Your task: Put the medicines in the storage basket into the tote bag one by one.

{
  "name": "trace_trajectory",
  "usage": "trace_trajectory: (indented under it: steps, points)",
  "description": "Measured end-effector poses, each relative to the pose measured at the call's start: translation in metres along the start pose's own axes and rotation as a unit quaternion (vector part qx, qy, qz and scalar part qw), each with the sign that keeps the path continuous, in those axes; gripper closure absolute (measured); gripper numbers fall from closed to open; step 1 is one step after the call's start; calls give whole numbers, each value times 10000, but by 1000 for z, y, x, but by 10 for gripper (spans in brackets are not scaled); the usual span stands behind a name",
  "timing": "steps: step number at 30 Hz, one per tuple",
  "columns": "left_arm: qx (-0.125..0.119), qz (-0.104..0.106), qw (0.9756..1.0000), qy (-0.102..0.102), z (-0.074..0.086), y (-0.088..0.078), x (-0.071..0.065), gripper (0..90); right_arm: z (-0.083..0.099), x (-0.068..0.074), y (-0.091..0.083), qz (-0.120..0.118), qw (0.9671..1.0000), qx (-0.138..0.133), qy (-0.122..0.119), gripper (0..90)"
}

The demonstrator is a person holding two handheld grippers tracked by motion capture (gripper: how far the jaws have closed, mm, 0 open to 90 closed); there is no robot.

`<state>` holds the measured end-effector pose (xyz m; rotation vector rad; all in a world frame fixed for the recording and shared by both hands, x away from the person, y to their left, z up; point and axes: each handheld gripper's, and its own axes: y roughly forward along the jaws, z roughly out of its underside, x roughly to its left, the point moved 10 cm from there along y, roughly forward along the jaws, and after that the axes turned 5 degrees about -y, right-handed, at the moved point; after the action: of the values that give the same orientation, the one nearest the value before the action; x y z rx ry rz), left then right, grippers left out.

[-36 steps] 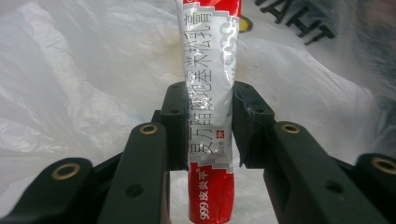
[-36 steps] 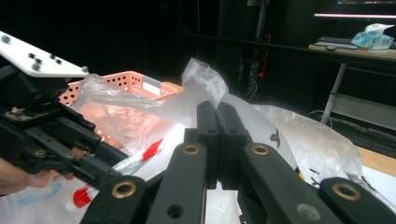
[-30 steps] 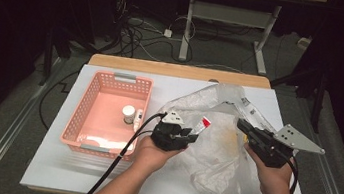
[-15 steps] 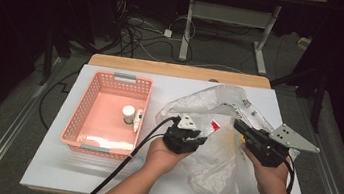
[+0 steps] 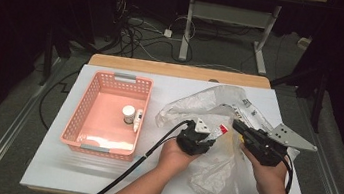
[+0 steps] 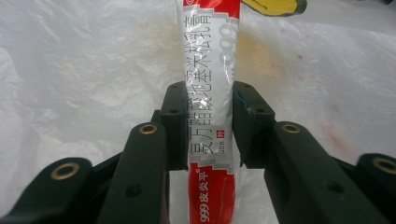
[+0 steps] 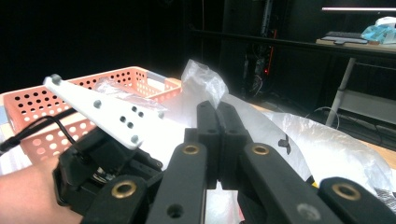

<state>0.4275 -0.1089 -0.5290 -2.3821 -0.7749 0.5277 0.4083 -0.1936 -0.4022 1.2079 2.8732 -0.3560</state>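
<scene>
two left tongs (image 6: 210,135) pinch flat glossy tube (image 6: 208,93); crinkled plastic bag (image 6: 84,70) beneath.

Right claw (image 7: 218,140), jaws pressed together on white plastic bag (image 7: 303,140), pink basket (image 7: 60,100) behind.

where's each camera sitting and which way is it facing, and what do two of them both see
High view: above the person's side, looking forward and down on the table; both forearms enter from below.
Left gripper view: on the left gripper, looking along its jaws, shut on a tube over the plastic bag.
Right gripper view: on the right gripper, facing level across the table; jaws pinch the bag's film.
Shared: high and right gripper views both show the pink basket.
</scene>
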Motion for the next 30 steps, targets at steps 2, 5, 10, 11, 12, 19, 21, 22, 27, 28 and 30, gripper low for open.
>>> trace_trajectory:
  steps: [2, 5, 10, 11, 12, 19, 21, 22, 27, 28, 30]
  points:
    - [16, -9, 10000, -1, 1, 2, 0, 668, -1, -1, 0, 9, 10000, -18, -13, 900]
    - [28, -79, 10000, 16, 1, 4, 3, 667, -1, -1, -1, 12, 10000, -15, 17, 900]
    - [-1, -8, 10000, -38, 1, 3, 2, 591, 0, -1, -1, 7, 10000, -5, -8, 900]
    - [-32, 130, 9998, -138, 0, 3, -2, 560, 0, -1, -1, 11, 10000, -7, 9, 900]
    - [-24, 149, 9998, -109, 0, 1, -3, 542, 0, -1, -1, 10, 10000, -6, 14, 900]
    - [-247, 310, 9991, -158, 3, -19, -6, 433, 0, -3, -2, 26, 10000, -16, 18, 900]
    - [-220, 380, 9989, -171, 7, -24, -7, 385, 0, -4, -2, 24, 10000, -20, 29, 900]
    - [-206, 406, 9988, -175, 9, -26, -7, 370, 0, -4, -3, 23, 10000, -15, 18, 900]
    - [-19, 523, 9984, -236, 23, -35, -10, 260, 0, -3, -3, 19, 10000, -12, 22, 900]
    - [-18, 484, 9988, -118, 24, -37, -8, 223, 0, -3, -3, 23, 10000, -5, 10, 900]
    - [-54, 523, 9985, -148, 27, -42, -10, 214, 0, -3, -3, 24, 10000, 3, 19, 900]
